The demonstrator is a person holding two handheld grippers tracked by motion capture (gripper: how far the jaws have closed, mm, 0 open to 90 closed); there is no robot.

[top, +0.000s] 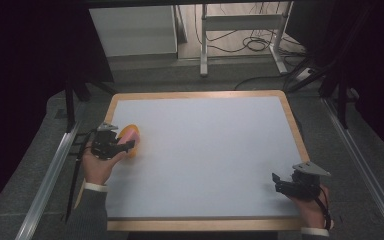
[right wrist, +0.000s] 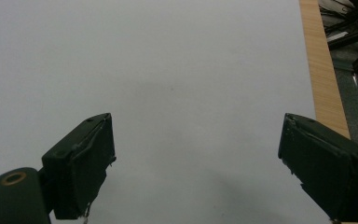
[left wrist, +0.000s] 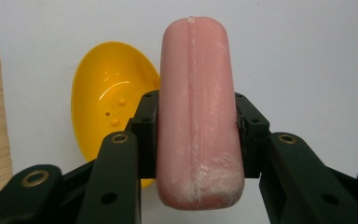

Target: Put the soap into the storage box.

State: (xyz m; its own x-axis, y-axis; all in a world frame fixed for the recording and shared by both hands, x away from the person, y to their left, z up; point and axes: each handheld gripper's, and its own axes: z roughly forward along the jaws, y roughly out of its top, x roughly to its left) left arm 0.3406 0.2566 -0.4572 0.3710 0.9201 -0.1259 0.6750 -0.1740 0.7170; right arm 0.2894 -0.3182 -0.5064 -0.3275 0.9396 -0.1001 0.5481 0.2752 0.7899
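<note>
A pink bar of soap (left wrist: 196,112) stands on edge between the jaws of my left gripper (left wrist: 196,126), which is shut on it. Behind it to the left lies a yellow oval soap dish (left wrist: 107,102) on the white table top. In the high view the left gripper (top: 125,146) is at the table's left side, with the pink soap (top: 132,137) and the yellow dish (top: 128,135) at its tip. My right gripper (top: 277,182) rests near the front right corner. Its jaws stand wide open (right wrist: 196,163) with nothing between them.
The white table top (top: 205,150) has a wooden border (top: 295,125). Metal rails (top: 45,180) run along both sides of the table. A desk frame (top: 240,30) and cables lie on the floor beyond the far edge.
</note>
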